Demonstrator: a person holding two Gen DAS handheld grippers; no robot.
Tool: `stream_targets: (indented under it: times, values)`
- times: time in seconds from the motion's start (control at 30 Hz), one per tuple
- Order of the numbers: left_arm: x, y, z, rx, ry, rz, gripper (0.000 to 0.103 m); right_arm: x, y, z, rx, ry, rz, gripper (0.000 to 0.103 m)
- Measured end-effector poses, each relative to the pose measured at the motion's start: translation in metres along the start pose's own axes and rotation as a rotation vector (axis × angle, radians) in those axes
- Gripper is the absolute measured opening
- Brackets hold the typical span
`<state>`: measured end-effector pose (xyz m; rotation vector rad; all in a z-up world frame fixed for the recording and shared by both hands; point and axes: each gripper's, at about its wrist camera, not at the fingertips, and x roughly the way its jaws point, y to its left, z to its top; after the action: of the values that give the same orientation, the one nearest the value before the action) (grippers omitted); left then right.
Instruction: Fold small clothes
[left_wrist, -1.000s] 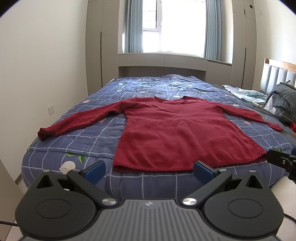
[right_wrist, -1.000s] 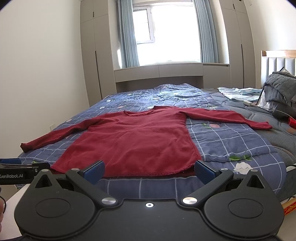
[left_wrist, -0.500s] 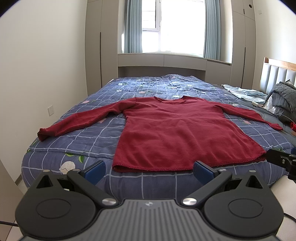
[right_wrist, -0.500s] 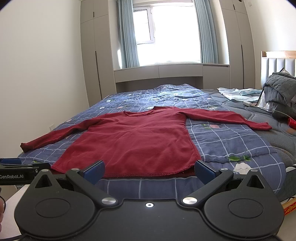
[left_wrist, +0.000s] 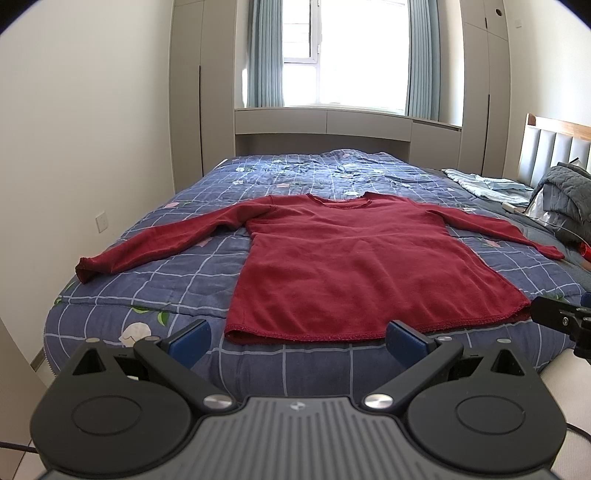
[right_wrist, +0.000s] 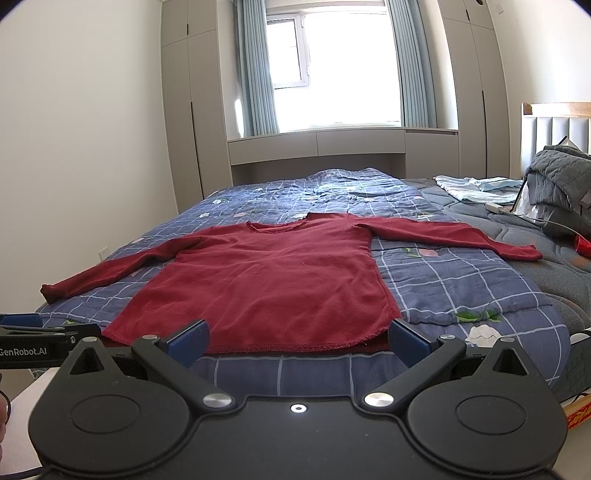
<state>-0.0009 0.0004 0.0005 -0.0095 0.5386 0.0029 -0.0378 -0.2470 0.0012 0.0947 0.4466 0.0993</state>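
While both views show the red sweater (left_wrist: 347, 266), only the right shows "GenRobot.AI" lettering (right_wrist: 23, 351).

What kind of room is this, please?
Most likely a bedroom: a bed with a blue checked quilt, a padded headboard, tall wardrobes, and a curtained window.

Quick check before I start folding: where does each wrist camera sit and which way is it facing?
Left wrist: behind the open left gripper, at the bed's foot, facing the red top and window; right gripper's tip at right edge.
Right wrist: behind the open right gripper, further right, same heading; left gripper at left edge.
Shared: top, bed, window, grey blanket.
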Motion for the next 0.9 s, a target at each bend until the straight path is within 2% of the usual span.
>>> stream_targets:
  times: [0.9]
  values:
    - [-0.0019,-0.0006,0.0001,0.002,0.000,0.002,0.103,0.0003,0.0005,-0.0005,-0.002,-0.001,-0.001,0.103]
